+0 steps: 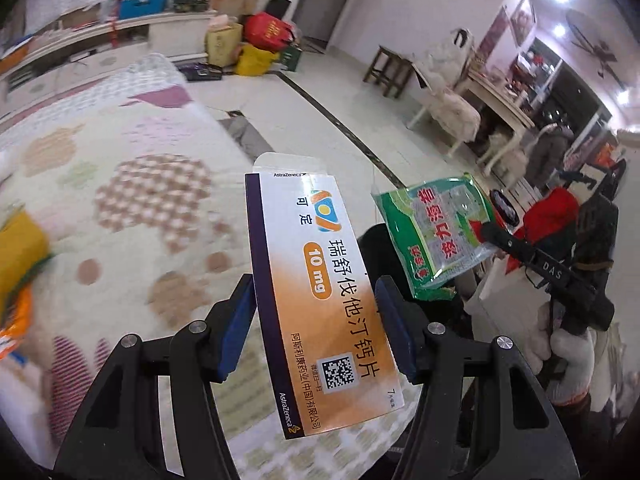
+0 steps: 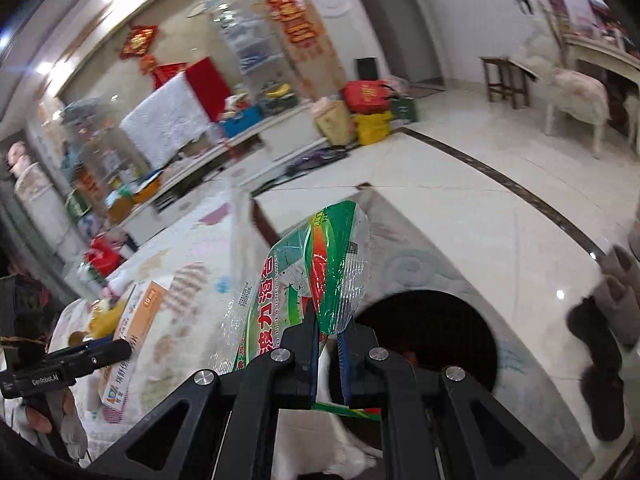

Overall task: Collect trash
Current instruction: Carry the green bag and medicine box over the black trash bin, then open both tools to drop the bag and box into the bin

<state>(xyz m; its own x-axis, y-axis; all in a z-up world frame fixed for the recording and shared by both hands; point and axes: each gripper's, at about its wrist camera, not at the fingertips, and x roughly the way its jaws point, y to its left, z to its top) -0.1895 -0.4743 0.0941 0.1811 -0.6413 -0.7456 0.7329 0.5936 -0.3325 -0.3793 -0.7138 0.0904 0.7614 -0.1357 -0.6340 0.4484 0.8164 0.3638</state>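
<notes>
Medicine box (image 1: 320, 304) between left tongs (image 1: 316, 328)

Counting the things

One medicine box (image 1: 320, 300), one green wrapper (image 1: 436, 236), two grippers, one wooden stool (image 1: 390, 66), and one yellow bag (image 1: 18, 254) at the bed's (image 1: 120, 152) left edge.

The box (image 1: 320, 292) stands between the jaws of the left gripper (image 1: 316, 320), above the bench (image 1: 132, 208). To its right, the wrapper (image 1: 436, 232) hangs from the right gripper (image 1: 490, 232), off the bench's edge. In the right wrist view, the wrapper (image 2: 304, 280) sits between the jaws, with a bin (image 2: 432, 320) below and behind it on the floor (image 2: 460, 168). The box (image 2: 136, 320) lies to the left, over the bench (image 2: 192, 280).
</notes>
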